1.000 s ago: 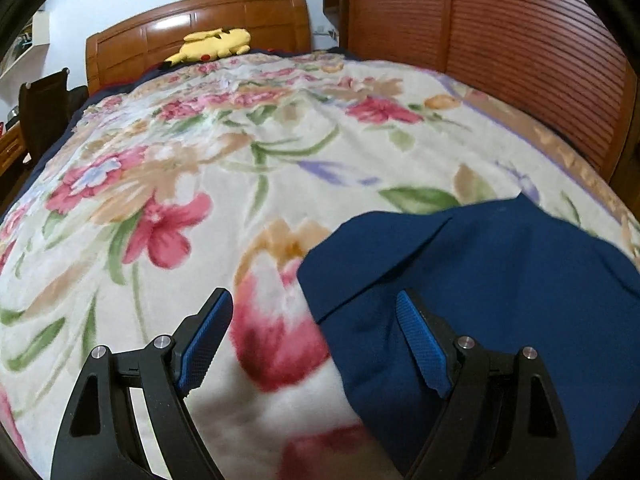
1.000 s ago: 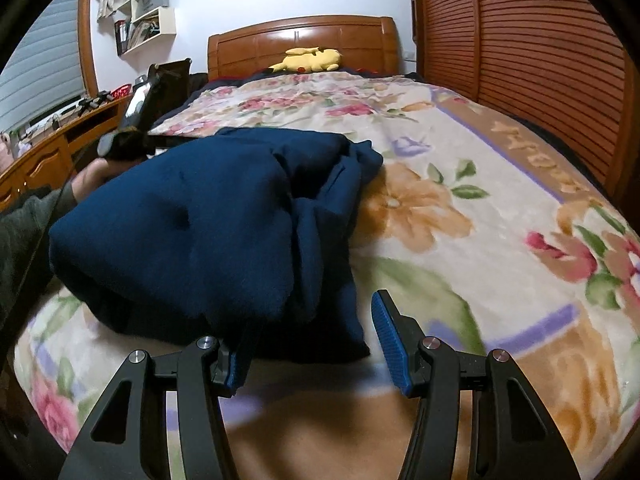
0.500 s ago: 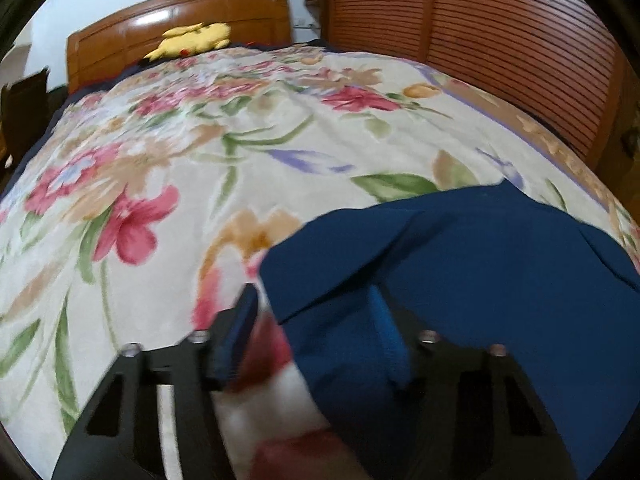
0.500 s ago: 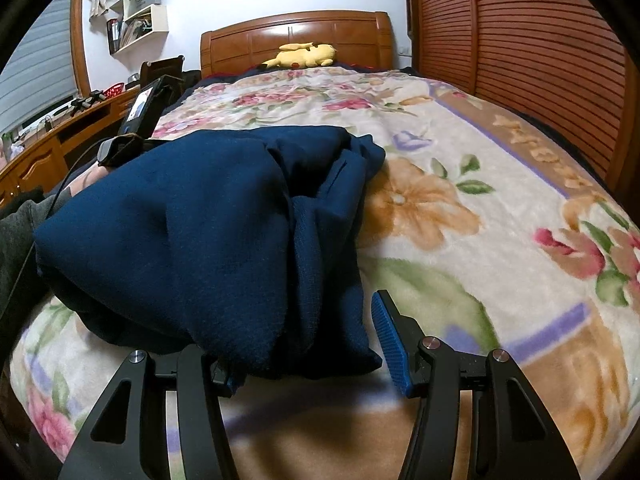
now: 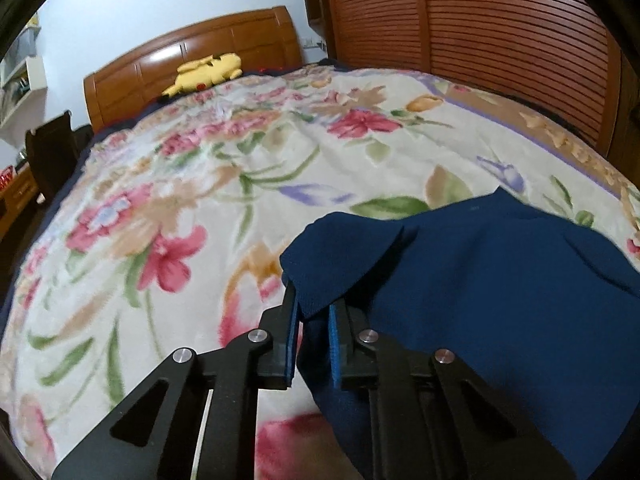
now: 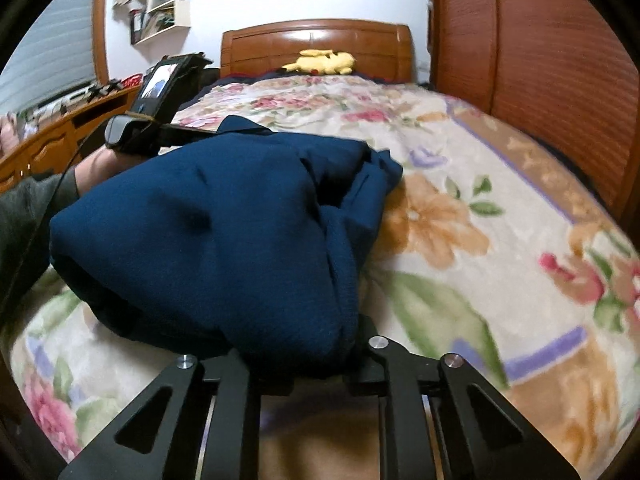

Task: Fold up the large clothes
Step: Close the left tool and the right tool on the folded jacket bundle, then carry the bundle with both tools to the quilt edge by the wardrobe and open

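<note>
Both sets of jaws have just been closing: the left gripper [image 5: 312, 312] now pinches a near corner of the navy garment [image 5: 480, 292], the right gripper [image 6: 320, 364] its bunched edge, so the heap on the floral blanket [image 5: 180, 208] seems ready for lifting

The right tongs [image 6: 316, 360] have just closed on the blue garment [image 6: 224, 240], apparently pinching its near fold; it bulges over the floral bed [image 6: 500, 280].

Both wrist views low over bed [image 5: 224, 184], facing headboard [image 6: 316, 46].
</note>
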Demonstrator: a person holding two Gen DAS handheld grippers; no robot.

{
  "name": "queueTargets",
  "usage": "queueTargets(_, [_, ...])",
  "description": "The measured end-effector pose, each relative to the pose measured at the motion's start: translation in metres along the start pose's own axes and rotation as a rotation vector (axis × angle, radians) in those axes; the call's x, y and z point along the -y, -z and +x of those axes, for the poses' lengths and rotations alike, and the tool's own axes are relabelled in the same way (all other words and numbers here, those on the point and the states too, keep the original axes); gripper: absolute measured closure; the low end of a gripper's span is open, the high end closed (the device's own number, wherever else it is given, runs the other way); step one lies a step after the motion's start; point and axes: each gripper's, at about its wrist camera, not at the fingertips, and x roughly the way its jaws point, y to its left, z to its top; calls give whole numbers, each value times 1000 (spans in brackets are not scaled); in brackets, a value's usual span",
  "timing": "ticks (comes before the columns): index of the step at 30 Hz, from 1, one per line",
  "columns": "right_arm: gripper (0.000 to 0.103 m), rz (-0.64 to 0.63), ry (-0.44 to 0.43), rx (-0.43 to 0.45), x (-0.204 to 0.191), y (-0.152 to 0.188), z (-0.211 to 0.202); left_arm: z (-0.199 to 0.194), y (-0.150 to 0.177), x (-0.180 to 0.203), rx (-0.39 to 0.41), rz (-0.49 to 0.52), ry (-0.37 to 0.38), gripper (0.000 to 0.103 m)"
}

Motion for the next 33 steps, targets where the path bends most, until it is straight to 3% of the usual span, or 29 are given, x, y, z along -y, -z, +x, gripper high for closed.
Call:
queueTargets(13, [94, 59, -49, 100, 16, -7, -29, -75, -27, 35, 94, 61, -60, 92])
queueTargets(21, [95, 122, -11, 181, 57, -3, -62, -90, -38, 73, 113, 89, -21, 92])
queueTargets(26, [95, 104, 64, 194, 102, 3, -76, -93, -58, 125, 153, 117, 29, 92])
queueTargets(33, [96, 93, 210, 131, 182, 4, -83, -72, -115, 221, 194, 107, 143, 92])
